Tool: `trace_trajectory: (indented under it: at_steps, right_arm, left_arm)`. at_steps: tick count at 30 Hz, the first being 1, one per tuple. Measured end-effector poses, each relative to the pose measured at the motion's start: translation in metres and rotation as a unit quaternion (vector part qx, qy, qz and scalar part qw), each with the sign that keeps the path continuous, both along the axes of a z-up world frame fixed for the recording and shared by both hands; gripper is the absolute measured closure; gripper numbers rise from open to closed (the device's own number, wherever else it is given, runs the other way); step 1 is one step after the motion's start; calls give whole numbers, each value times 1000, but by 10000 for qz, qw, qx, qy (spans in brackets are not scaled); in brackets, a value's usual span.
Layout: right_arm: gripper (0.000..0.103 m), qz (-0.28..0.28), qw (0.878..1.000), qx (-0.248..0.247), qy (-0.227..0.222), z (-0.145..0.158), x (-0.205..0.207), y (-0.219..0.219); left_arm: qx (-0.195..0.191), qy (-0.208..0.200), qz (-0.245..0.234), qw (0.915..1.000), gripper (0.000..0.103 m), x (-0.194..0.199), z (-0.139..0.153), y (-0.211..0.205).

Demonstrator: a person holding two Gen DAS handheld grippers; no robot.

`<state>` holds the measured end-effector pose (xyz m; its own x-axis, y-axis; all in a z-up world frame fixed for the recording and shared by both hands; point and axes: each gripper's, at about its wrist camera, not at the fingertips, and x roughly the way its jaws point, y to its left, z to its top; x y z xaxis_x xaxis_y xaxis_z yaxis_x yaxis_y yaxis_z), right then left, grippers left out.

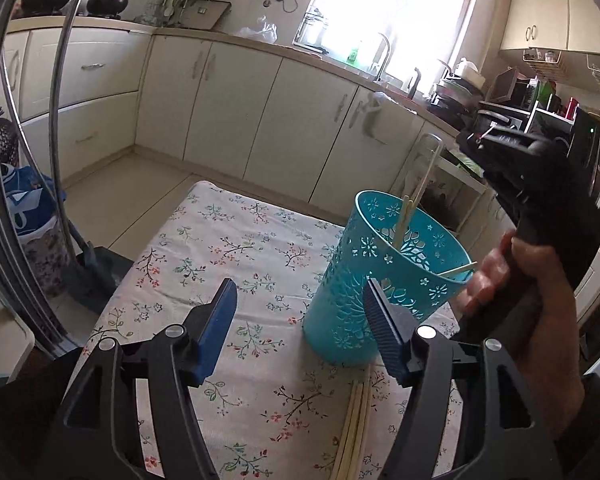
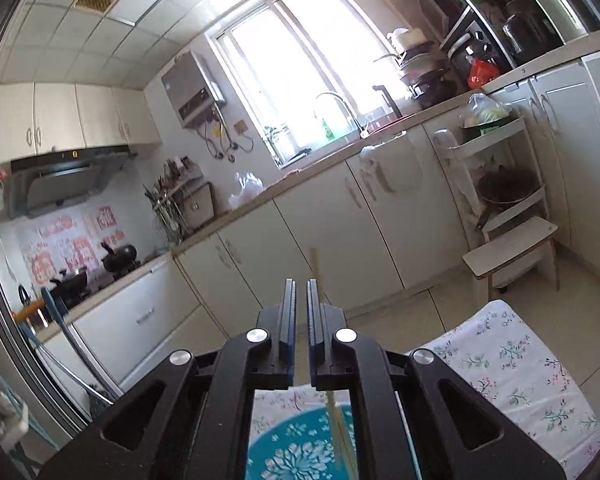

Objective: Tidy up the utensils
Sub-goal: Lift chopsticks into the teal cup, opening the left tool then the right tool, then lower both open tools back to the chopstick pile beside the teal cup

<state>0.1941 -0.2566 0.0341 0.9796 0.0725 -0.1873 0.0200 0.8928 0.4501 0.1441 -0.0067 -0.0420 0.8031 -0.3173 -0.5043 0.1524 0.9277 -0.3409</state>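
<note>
Right gripper [image 2: 301, 292] nearly closed, apparently empty, above the teal holder [image 1: 384, 280]. Left gripper [image 1: 300, 312] released, its right finger against the holder. Risk: nudging tips the holder toward 3 o'clock, spilling chopsticks [image 1: 410, 208].

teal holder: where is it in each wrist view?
Left wrist: teal holder right of centre, standing on the floral tablecloth, chopsticks poking out.
Right wrist: only its top shows at the bottom edge, below the fingers.
Shared landmark: the bright window over the sink counter.
</note>
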Motion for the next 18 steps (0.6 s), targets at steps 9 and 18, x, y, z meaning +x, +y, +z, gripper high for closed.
trace_trajectory:
  at_steps: [9, 18]
  right_arm:
    - [76, 265, 9986, -191, 411, -12, -31, -8]
    - [68, 534, 9762, -512, 2037, -80, -123, 15]
  left_arm:
    - [43, 89, 84, 9999, 38, -8, -3, 4]
    - [140, 324, 81, 9993, 36, -23, -14, 5]
